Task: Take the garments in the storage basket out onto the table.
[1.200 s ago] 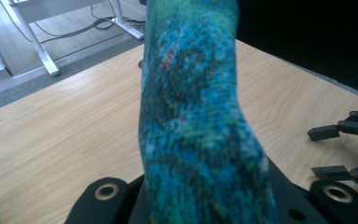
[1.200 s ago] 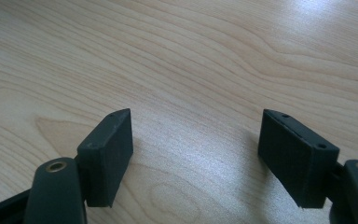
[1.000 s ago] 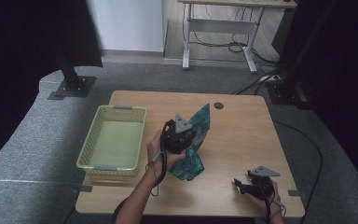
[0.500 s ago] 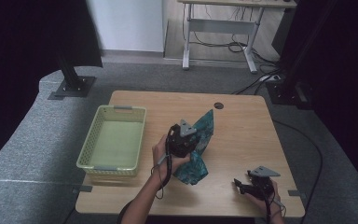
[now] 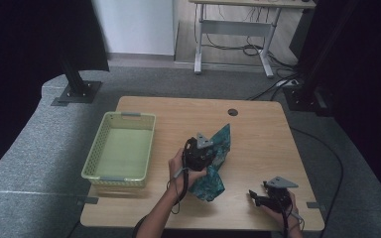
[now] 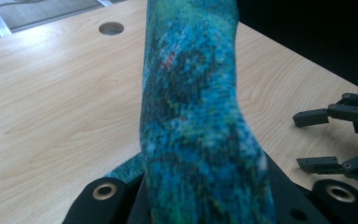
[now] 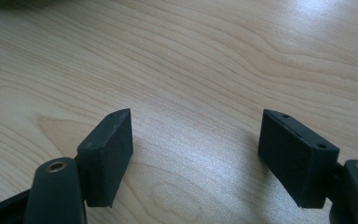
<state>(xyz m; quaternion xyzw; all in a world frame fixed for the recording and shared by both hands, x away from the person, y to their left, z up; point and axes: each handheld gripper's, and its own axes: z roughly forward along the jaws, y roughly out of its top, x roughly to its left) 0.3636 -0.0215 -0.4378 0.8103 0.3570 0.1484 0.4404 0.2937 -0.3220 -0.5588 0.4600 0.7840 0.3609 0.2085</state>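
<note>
Left gripper (image 5: 209, 154) clamped on teal cloth (image 5: 213, 171); right gripper (image 5: 258, 197) wide open, nothing between; basket (image 5: 92, 166) empty.

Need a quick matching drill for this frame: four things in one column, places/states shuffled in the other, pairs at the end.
Things:
1. left gripper
2. right gripper
3. basket
4. cable hole

Places or states:
A. empty, at the table's left side
B. in the tabletop near the far edge
C. shut on the teal cloth
D. jaws open over bare wood

Pairs: 1-C, 2-D, 3-A, 4-B
</note>
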